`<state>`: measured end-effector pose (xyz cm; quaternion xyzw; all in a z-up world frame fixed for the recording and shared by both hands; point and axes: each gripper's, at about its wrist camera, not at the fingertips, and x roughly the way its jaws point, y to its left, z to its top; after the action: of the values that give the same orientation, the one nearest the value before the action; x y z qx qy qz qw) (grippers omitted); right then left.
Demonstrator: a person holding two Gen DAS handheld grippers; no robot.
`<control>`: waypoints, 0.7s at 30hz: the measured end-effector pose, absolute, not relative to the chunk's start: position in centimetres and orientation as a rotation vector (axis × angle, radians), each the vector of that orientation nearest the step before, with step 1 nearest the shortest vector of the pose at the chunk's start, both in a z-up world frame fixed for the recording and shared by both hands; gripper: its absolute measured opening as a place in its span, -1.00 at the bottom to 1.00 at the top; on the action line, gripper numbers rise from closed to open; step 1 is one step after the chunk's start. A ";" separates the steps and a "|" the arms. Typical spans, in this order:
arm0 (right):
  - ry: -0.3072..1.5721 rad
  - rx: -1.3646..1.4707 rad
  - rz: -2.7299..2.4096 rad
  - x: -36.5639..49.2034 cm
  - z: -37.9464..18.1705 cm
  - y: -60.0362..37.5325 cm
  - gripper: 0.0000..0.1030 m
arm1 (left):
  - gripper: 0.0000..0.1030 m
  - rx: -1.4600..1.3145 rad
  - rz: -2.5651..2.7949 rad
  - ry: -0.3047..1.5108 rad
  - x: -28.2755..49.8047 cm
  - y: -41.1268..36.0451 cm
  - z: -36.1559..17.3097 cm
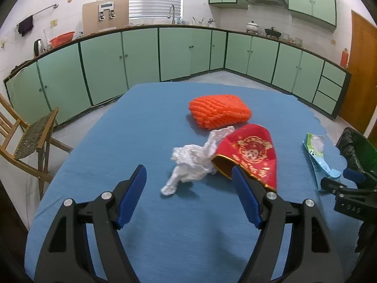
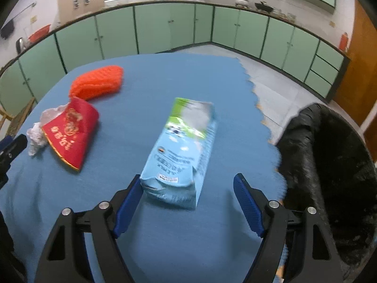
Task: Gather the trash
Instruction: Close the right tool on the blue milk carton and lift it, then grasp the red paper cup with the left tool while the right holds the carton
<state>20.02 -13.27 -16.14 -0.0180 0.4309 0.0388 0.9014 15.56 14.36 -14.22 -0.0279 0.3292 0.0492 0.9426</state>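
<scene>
Left wrist view first: our left gripper [image 1: 188, 195] stands wide with nothing between its jaws, tilted down over the blue cloth [image 1: 117, 141]. Just ahead of the fingertips, slightly toward the right finger, lies the tissue [image 1: 190, 162], its far end touching the red cup [image 1: 249, 155], which lies on its side right beside our right fingertip. Beyond both sits the orange net [image 1: 219, 110]. Far to our right we see the carton [image 1: 315, 151], the other tool beside it, and the black bag [image 1: 355, 146] at the table's edge. We judge the risk here as catching the cup along with the tissue: the two touch, so a close on the tissue could drag or roll the cup. The tissue is also limp, and a shallow pinch may take only a strand and let the rest fall.

Right wrist view: our right gripper [image 2: 188, 186] is also wide and holds nothing. The carton [image 2: 183, 146] lies lengthwise ahead, its near end just inside the jaws and close against the left finger, well clear of the right one. The picture is blurred, so we cannot tell whether that finger touches it. The bag [image 2: 329, 165] gapes just to our right; cup [image 2: 70, 132] and net [image 2: 96, 85] lie off to the left. We think an off-centre close could swing the carton aside, and its crumpled end may buckle and slip. Dropping it short of the bag would send it to the floor.
</scene>
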 end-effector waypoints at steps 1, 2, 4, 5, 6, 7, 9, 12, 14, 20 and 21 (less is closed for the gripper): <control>0.888 -0.014 0.083 19.9 -16.1 -13.7 0.50 | 0.41 -0.056 0.096 0.673 15.6 14.1 -14.3; 0.884 0.000 0.085 19.9 -16.1 -14.0 0.50 | 0.41 -0.056 0.091 0.675 15.6 13.8 -14.3; 0.871 0.028 0.094 20.0 -16.0 -14.1 0.50 | 0.41 -0.054 0.084 0.676 15.6 13.4 -14.3; 0.861 0.033 0.098 20.1 -16.0 -14.0 0.50 | 0.41 -0.051 0.080 0.675 15.6 13.2 -14.3; 0.854 0.032 0.101 20.3 -16.0 -13.9 0.50 | 0.41 -0.048 0.077 0.673 15.6 13.1 -14.2; 0.853 0.023 0.101 20.7 -16.2 -13.5 0.50 | 0.41 -0.044 0.076 0.672 15.6 13.0 -14.1; 0.859 0.025 0.103 21.4 -16.3 -13.1 0.50 | 0.41 -0.038 0.077 0.670 15.7 13.1 -14.0; 0.863 0.016 0.081 22.6 -16.8 -12.7 0.49 | 0.41 -0.038 0.080 0.666 15.9 13.2 -13.8; 0.903 0.013 0.068 23.5 -17.4 -12.7 0.48 | 0.41 -0.034 0.078 0.657 16.1 13.1 -13.5; 0.898 -0.021 0.078 23.6 -17.2 -13.0 -0.02 | 0.41 -0.034 0.041 0.650 17.3 11.7 -13.4; 0.898 -0.024 0.084 23.6 -17.1 -13.1 -0.04 | 0.41 -0.034 0.037 0.649 17.5 11.4 -13.4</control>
<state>23.56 -13.11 -17.11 -0.0117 0.4338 0.0407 0.9000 17.48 11.45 -13.37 -0.0165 0.3187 0.0183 0.9475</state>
